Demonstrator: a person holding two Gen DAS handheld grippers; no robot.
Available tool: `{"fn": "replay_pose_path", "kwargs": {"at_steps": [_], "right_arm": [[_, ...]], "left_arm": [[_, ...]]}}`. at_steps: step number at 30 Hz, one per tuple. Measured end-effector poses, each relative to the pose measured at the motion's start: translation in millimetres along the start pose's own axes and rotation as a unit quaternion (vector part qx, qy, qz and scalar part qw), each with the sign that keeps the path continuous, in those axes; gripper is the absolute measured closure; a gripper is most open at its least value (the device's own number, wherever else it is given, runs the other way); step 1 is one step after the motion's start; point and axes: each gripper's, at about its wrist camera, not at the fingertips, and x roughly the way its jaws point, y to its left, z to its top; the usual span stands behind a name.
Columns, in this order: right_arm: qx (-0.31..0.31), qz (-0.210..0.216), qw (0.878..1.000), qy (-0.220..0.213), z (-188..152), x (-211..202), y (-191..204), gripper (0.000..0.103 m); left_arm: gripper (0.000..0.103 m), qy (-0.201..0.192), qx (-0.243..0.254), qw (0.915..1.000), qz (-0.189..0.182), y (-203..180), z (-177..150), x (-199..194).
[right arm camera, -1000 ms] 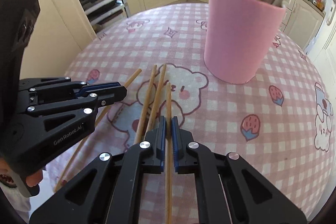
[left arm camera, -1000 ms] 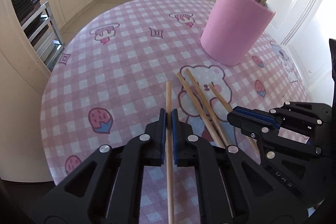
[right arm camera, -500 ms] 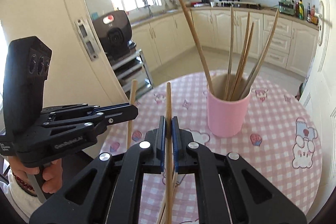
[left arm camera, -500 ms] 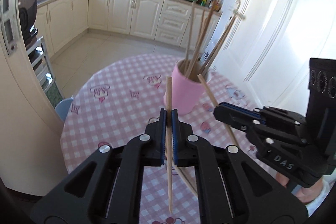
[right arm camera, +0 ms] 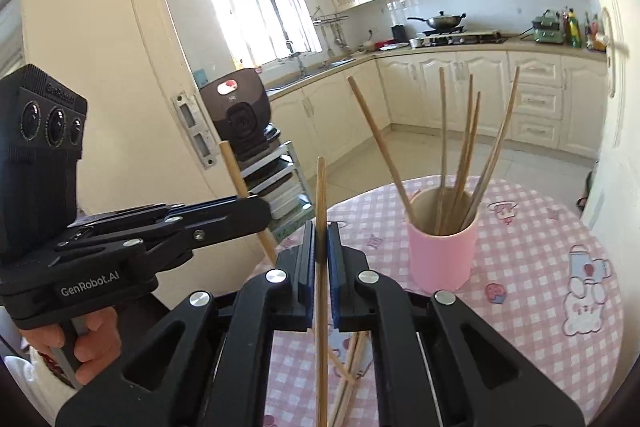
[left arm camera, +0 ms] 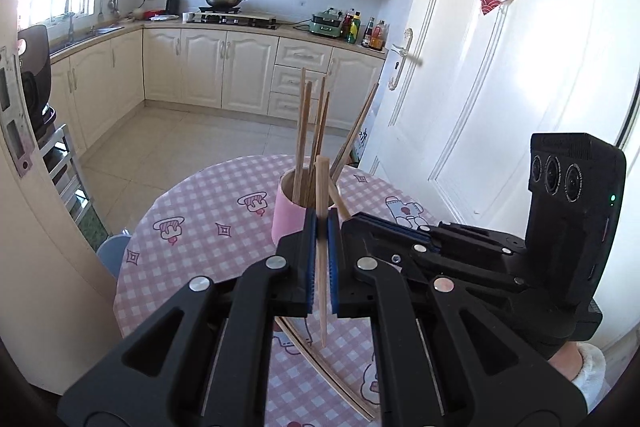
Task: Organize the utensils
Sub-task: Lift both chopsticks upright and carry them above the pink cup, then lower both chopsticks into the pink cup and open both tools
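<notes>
My left gripper (left arm camera: 321, 227) is shut on one wooden chopstick (left arm camera: 322, 183), held nearly upright above the table. My right gripper (right arm camera: 321, 239) is likewise shut on a second upright chopstick (right arm camera: 321, 195). A pink cup (left arm camera: 290, 219) (right arm camera: 442, 255) stands on the pink checked table (left arm camera: 192, 251) beyond both grippers, with several chopsticks leaning in it. Each gripper shows in the other's view: the right gripper (left arm camera: 354, 218) close beside the cup, the left gripper (right arm camera: 262, 211) off to the left. A few loose chopsticks (right arm camera: 352, 367) lie on the cloth below the fingers.
A white door (left arm camera: 480, 107) stands just right of the round table. A cream wall (left arm camera: 40, 267) and a metal rack with a dark appliance (right arm camera: 244, 119) are on the left. A blue stool (left arm camera: 114, 251) sits by the table's left edge.
Both grippers have risen from the tabletop, each carrying its chopstick, and tilted up toward level. The cup now lies lower and farther away in both views.
</notes>
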Motion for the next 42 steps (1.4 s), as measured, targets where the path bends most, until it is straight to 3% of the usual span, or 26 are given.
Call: {"fn": "replay_pose_path", "kwargs": {"at_steps": [7,12,20,29,33,42], "right_arm": [[0.009,0.017,1.000,-0.010,0,-5,-6,0.098],[0.001,-0.004,1.000,-0.019,5,-10,-11,0.099],[-0.046,-0.076,0.993,-0.071,35,-29,-11,0.099],[-0.094,-0.165,0.970,-0.154,70,-29,-12,0.099],[-0.094,-0.169,0.965,-0.177,72,-17,-18,0.099],[-0.075,-0.164,0.973,-0.146,54,10,-42,0.099]], "left_arm": [[0.098,-0.012,0.006,0.9999,-0.007,-6,8,3],[0.098,-0.017,0.011,0.9998,-0.007,-8,13,5],[0.098,-0.053,0.016,0.9984,-0.002,-11,41,2],[0.098,-0.129,0.003,0.9915,0.015,-13,88,1],[0.098,-0.155,0.010,0.9875,0.025,-16,94,12],[0.098,-0.118,0.008,0.9923,0.036,-2,79,61]]}}
